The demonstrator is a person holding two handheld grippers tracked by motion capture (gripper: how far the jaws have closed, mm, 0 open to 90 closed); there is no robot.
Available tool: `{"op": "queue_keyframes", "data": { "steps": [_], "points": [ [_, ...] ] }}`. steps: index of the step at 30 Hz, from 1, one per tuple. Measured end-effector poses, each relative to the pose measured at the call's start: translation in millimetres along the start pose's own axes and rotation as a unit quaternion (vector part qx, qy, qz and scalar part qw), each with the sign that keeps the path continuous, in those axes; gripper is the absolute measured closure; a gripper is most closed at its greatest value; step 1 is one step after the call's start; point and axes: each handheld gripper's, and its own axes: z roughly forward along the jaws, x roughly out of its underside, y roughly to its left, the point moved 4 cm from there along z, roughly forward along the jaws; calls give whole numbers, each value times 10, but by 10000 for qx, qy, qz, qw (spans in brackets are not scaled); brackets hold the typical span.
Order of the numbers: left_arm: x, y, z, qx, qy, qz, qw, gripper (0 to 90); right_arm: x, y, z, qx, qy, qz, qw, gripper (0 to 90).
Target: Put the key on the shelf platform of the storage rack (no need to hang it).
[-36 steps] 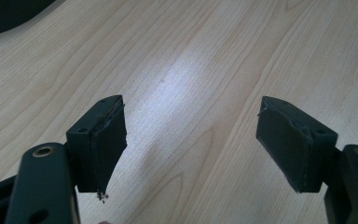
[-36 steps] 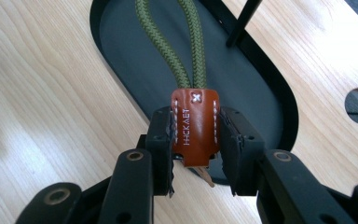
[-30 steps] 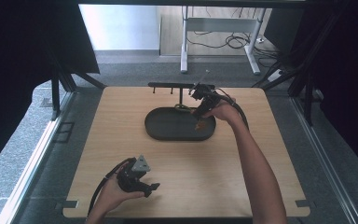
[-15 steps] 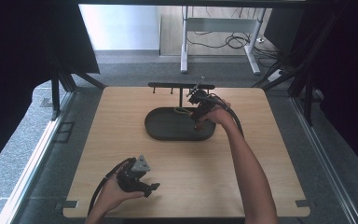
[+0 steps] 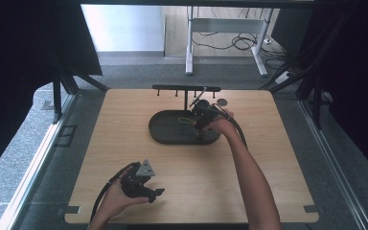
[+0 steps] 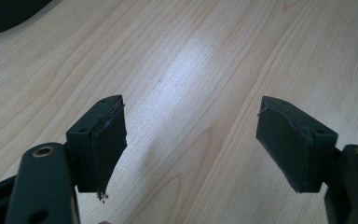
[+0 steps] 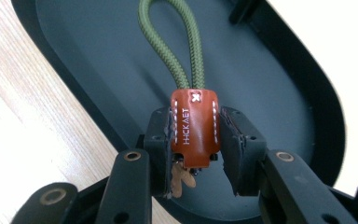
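My right gripper (image 7: 196, 119) is shut on an orange-brown stitched leather tag (image 7: 195, 135), which sits upright between the pads. A green cord loop (image 7: 168, 32) runs from the tag and lies out over the floor of the dark oval tray (image 7: 270, 74). In the high view the right gripper (image 5: 200, 120) is low over the right half of the tray (image 5: 167, 134), with the cord (image 5: 187, 120) just left of it. My left gripper (image 5: 155, 192) rests near the table's front edge. Its jaws (image 6: 191, 116) stand wide open over bare wood with nothing between them.
A black rack with a row of hooks (image 5: 187, 88) stands right behind the tray. A small round dark disc (image 5: 223, 101) lies on the table at the rack's right end. The wooden table (image 5: 278, 158) has dark curtains at both sides.
My right hand has come down from beside the rack to low over the tray, still carrying the tag and cord. The left hand has stayed where it was.
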Motion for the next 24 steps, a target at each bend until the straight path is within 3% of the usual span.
{"op": "queue_keyframes", "data": {
  "steps": [7,24],
  "points": [
    [2,11,-5,-13,-8,-19,10000,249,50,12,-24,-78,-86,-42,9999,585],
    [7,24,-8,-70,28,-20,10000,249,234,113,-359,-261,-514,116,9983,541]
  ]
}}
